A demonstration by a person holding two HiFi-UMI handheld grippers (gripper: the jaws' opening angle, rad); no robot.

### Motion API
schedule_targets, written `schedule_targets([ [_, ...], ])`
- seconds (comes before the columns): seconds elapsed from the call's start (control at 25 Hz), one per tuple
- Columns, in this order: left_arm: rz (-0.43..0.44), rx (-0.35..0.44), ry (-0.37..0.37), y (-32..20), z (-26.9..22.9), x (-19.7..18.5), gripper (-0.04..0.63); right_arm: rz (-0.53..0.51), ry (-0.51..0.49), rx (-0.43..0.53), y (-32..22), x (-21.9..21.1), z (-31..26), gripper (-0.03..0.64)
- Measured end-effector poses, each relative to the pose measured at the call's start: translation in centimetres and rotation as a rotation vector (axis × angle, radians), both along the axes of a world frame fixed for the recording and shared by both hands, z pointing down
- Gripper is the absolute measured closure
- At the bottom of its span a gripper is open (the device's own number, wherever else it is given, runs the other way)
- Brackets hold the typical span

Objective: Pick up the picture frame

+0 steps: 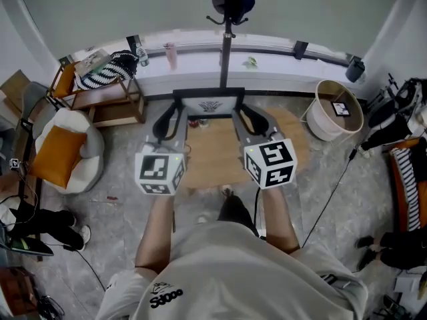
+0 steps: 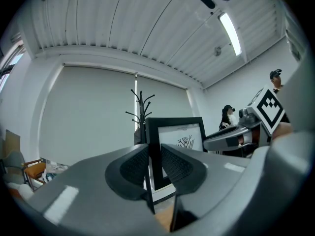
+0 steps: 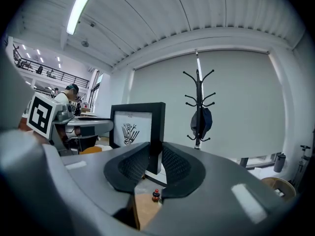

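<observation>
A black picture frame [image 1: 209, 104] with a white mat and a small plant drawing is held upright above the round wooden table [image 1: 213, 157], between my two grippers. My left gripper [image 1: 175, 117] is shut on the frame's left side bar; in the left gripper view its pads pinch that bar [image 2: 153, 154]. My right gripper [image 1: 241, 117] is shut on the right side bar, and the right gripper view shows the frame [image 3: 135, 129] clamped between its pads [image 3: 139, 165]. The frame's bottom edge hangs off the tabletop.
A black coat stand [image 1: 227, 25] rises behind the table by the window ledge. A small red-capped bottle [image 3: 155, 195] stands on the table. A wicker basket [image 1: 337, 109] sits at right, an armchair with an orange cushion [image 1: 63, 153] and a wooden shelf [image 1: 100, 97] at left. People [image 2: 227, 117] stand farther off.
</observation>
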State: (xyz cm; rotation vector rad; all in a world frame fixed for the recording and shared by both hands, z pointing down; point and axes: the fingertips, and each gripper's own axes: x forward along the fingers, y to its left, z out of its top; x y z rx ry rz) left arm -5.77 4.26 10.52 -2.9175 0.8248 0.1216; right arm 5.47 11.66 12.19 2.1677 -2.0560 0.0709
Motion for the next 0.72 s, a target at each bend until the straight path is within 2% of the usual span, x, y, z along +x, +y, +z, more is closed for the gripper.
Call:
schedule_targets([
  [0.72,0.000,0.000,-0.006,-0.21,0.26,-0.17,0.509,-0.001,-0.005,-0.003,-0.33,-0.09,0.37,0.537],
])
